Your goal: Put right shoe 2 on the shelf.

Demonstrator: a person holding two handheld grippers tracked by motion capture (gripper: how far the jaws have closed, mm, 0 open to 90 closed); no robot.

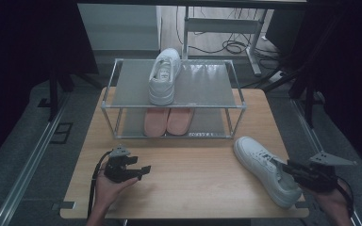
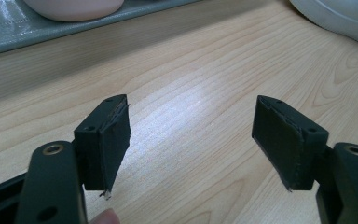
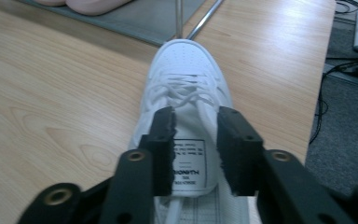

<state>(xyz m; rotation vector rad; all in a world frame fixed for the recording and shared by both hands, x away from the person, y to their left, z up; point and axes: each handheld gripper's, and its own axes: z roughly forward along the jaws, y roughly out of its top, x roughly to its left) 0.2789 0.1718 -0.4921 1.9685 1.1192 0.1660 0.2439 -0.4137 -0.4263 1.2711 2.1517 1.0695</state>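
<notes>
A white sneaker (image 1: 264, 169) lies on the wooden table (image 1: 193, 183) at the right front, toe toward the rack. My right gripper (image 1: 285, 167) is at its heel end. In the right gripper view the right gripper (image 3: 196, 121) stands open. The sneaker's (image 3: 186, 79) labelled tongue lies between the jaws, and the pads are apart from it. My left gripper (image 1: 141, 170) rests at the left front, held in a hand. Its jaws are wide open over bare wood in the left gripper view (image 2: 192, 105), with nothing between them.
A two-level metal shoe rack (image 1: 207, 84) stands at the back of the table. A second white sneaker (image 1: 164, 75) sits on its top shelf, and a pink pair (image 1: 167, 121) is on the lower shelf. Cables and a desk frame lie on the floor behind.
</notes>
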